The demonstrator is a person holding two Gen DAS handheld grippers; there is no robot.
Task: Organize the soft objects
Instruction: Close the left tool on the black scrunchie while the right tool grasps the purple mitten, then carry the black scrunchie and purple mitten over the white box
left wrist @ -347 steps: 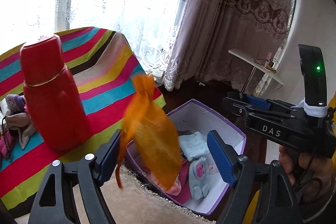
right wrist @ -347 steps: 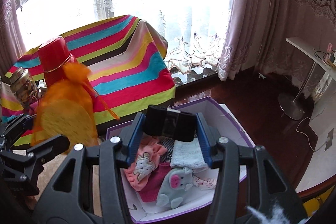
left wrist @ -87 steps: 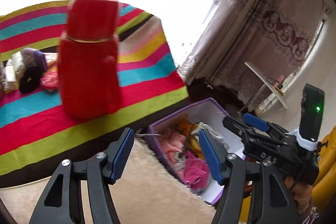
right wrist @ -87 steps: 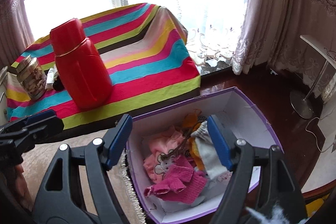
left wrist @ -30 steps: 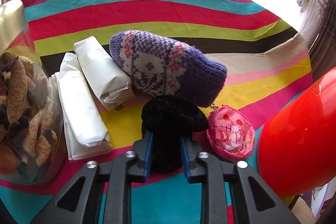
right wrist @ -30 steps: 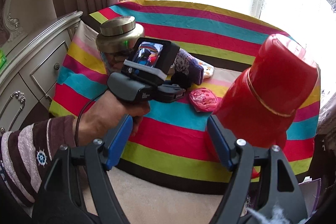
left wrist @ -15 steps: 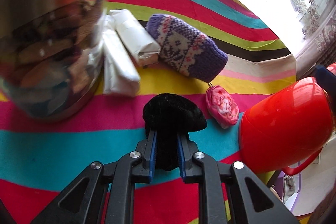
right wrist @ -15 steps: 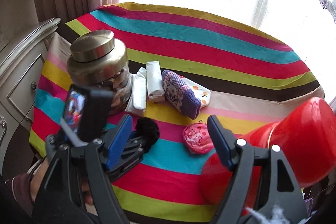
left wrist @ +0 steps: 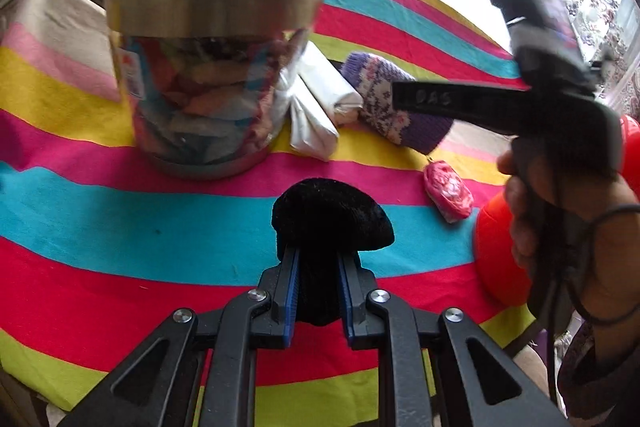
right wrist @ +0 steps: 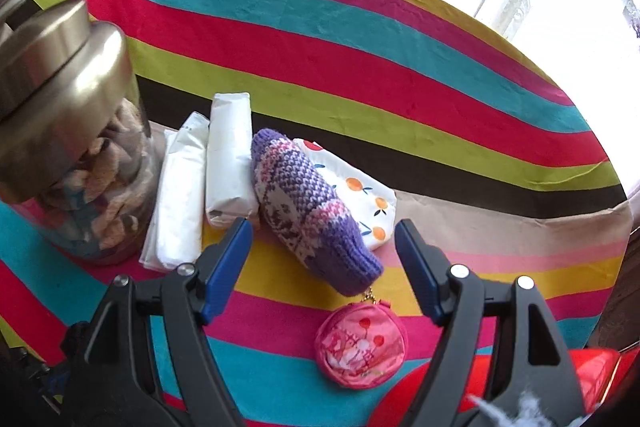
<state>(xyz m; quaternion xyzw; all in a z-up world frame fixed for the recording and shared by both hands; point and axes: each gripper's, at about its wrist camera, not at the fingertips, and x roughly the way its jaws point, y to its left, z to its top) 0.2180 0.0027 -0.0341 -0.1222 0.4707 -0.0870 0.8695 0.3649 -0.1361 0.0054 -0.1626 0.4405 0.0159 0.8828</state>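
The only writing that can be made out is a blurred "DAS" on the side of the right gripper (left wrist: pixel 460 99) as it crosses the left wrist view, with a green light lit on the black unit above it. A label on the glass jar (left wrist: pixel 208 67) is too smeared to read.

The left wrist view alone shows the left gripper (left wrist: pixel 318 283), its jaws clamped on a black fuzzy soft object (left wrist: pixel 330 219), a plush dark lump bulging out above the blue pads, held over the striped surface (left wrist: pixel 100 227). It also shows the person's right hand (left wrist: pixel 568 227) around the right gripper's handle and part of a red flask (left wrist: pixel 496 255) at the right.

The right wrist view alone shows the right gripper (right wrist: pixel 324 263) from behind, jaws apart and clamped on nothing, above a purple knitted mitten (right wrist: pixel 308 203). Under the mitten lies a white cloth printed with oranges (right wrist: pixel 360 195), hidden in the other view. A pink round pouch (right wrist: pixel 360 343) sits on a small chain just below the mitten's cuff, and two white wrapped packets (right wrist: pixel 224 163) lie between mitten and jar.
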